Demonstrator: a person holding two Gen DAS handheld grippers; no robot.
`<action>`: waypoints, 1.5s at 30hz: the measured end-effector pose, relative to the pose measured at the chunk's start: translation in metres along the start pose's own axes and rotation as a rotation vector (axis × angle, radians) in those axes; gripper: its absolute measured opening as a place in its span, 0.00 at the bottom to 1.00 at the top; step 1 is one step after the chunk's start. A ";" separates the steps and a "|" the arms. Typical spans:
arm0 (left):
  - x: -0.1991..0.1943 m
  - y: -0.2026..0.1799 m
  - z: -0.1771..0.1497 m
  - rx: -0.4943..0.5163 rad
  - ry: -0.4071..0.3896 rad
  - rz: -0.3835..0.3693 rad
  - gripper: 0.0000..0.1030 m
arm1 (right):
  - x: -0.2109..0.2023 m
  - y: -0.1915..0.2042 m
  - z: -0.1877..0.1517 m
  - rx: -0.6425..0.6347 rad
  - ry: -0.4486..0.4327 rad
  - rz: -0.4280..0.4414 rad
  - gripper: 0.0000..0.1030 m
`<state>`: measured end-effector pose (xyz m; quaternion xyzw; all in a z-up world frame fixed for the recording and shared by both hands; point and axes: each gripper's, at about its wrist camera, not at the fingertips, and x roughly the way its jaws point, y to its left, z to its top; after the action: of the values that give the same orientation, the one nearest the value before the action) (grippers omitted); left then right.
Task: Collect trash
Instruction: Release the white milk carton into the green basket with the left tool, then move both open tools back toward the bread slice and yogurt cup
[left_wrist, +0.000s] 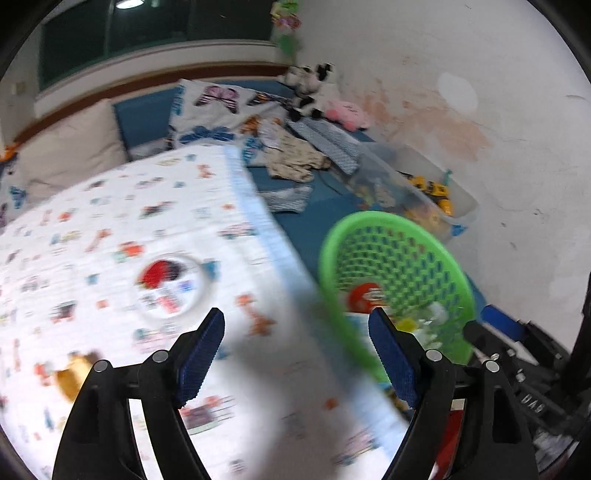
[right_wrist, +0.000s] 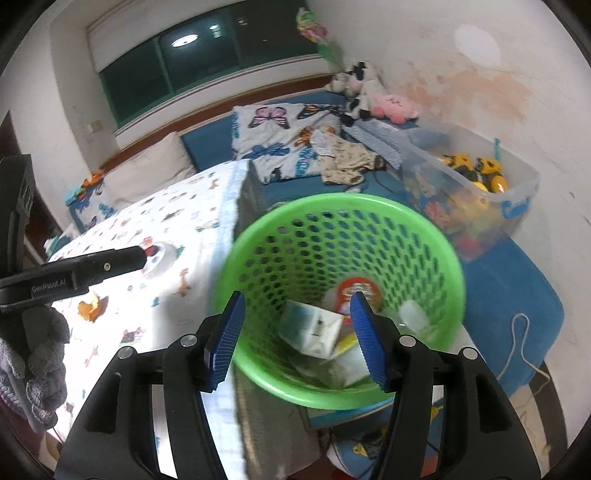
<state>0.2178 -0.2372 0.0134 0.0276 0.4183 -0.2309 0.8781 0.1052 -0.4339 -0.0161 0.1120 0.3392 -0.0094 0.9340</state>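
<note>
Trash mostly binned already: green basket (right_wrist: 343, 295) beside the desk (right_wrist: 155, 221) holds a white carton (right_wrist: 314, 326), a round red-and-white lid or wrapper (right_wrist: 356, 291) and some pale scraps I can't identify. My right tongs (right_wrist: 295, 336) hover right over the basket mouth, spread wide, nothing between the pads. My left tongs (left_wrist: 295, 354) are spread too, empty, over the patterned cloth on the desk, basket rim just off the right finger (left_wrist: 393, 362). Left view is blurry. Leftover trash on the desk: a round clear-rimmed lid or cup with red and dark print (left_wrist: 170, 288), ahead and left of my left tongs, plus a small orange-brown scrap (left_wrist: 72, 373) nearer the left edge; can't tell what that one is. Step in hand, as I judge it: left goes for the round piece. To do it well I'd come down with the fingers straddling the rim, one pad each side, close gently since thin plastic will likely flex or skate on the cloth, and avoid pinching cloth along with it. Lift straight, carry over the basket, release well inside the rim. Right should clear away so the two don't collide above the basket. Bed behind with pillows, clothes, plush toys and a clear toy bin (right_wrist: 476, 192) isn't my concern.
</note>
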 end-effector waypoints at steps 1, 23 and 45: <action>-0.004 0.010 -0.003 -0.009 -0.003 0.020 0.75 | 0.001 0.006 0.001 -0.012 0.000 0.007 0.59; -0.019 0.179 -0.079 -0.268 0.061 0.322 0.80 | 0.060 0.124 0.014 -0.214 0.085 0.184 0.63; 0.017 0.193 -0.077 -0.330 0.094 0.390 0.60 | 0.116 0.167 0.011 -0.237 0.184 0.232 0.63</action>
<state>0.2541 -0.0534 -0.0772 -0.0250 0.4772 0.0156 0.8783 0.2171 -0.2669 -0.0476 0.0401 0.4068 0.1488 0.9004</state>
